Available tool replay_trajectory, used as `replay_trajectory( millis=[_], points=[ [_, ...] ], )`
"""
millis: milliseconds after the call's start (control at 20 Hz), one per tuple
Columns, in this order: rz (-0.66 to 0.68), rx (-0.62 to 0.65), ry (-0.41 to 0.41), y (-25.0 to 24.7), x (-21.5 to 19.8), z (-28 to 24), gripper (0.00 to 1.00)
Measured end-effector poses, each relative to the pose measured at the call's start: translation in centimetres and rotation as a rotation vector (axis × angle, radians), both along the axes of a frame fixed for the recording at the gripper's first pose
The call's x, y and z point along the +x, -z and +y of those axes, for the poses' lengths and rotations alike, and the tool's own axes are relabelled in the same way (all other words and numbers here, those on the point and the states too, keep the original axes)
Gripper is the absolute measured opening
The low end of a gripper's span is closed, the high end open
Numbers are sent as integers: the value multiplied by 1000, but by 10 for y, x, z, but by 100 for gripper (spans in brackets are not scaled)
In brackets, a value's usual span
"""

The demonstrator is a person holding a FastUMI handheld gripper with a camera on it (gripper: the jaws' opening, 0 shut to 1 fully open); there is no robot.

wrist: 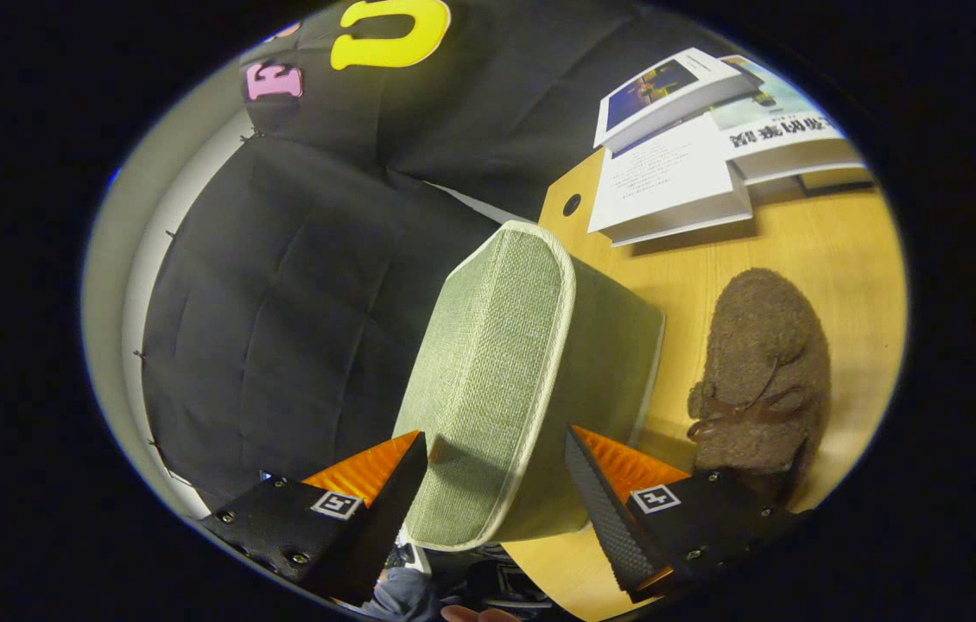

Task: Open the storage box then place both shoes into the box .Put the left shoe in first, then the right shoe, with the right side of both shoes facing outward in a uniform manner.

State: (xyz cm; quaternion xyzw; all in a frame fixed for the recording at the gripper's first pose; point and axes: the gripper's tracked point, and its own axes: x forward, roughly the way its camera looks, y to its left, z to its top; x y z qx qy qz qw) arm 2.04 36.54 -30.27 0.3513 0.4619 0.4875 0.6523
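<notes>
My gripper [497,471] was rolled sideways, its fingers spread on both sides of the green box [505,371] lid, not pressing it. Beside the box, a brown shoe [764,371] lay on the wooden table [833,242]; books [687,147] were beyond it.

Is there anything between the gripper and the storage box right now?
Nothing visible. The green fabric storage box sits directly between the open fingers of the gripper, its near end in the gap. The brown shoe lies on the wooden table beside the box.
</notes>
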Motion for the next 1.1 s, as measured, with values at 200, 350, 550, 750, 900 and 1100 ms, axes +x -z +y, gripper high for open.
replay_trajectory(
  millis=[200, 350, 550, 750, 900, 1100],
  points=[
    [82, 81, 15, -7, 5, 9, 93],
    [95, 87, 49, -9, 13, 0, 72],
    [215, 192, 78, -25, 20, -9, 18],
    [192, 198, -3, -32, 8, -5, 18],
    [201, 146, 24, -34, 18, -26, 6],
    [106, 114, 13, -64, 16, -4, 4]
  ],
)
